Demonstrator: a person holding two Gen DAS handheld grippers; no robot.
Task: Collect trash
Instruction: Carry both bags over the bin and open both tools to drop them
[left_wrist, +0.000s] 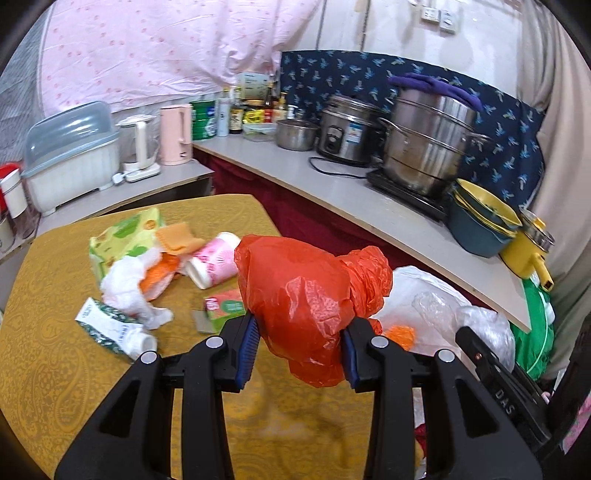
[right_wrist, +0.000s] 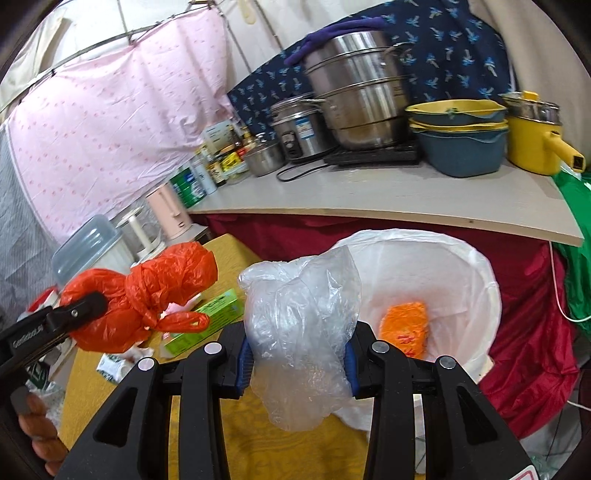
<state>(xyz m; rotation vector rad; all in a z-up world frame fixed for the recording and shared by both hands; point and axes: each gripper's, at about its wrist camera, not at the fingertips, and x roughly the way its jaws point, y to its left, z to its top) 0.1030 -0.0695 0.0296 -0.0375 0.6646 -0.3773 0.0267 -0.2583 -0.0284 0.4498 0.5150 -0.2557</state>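
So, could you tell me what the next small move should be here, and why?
Probably carry the right claw forward over the bin and let go: it grips a clear bag, and the white-lined bin sits just beyond, open, with orange trash already inside.

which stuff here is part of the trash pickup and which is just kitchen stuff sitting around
Part of the job:
- red plastic bag in left gripper
- clear plastic bag in right gripper
- white-lined bin
- crumpled tissue
- green carton

Just lying about:
- steel steamer pot
- rice cooker
- pink kettle
- yellow pot
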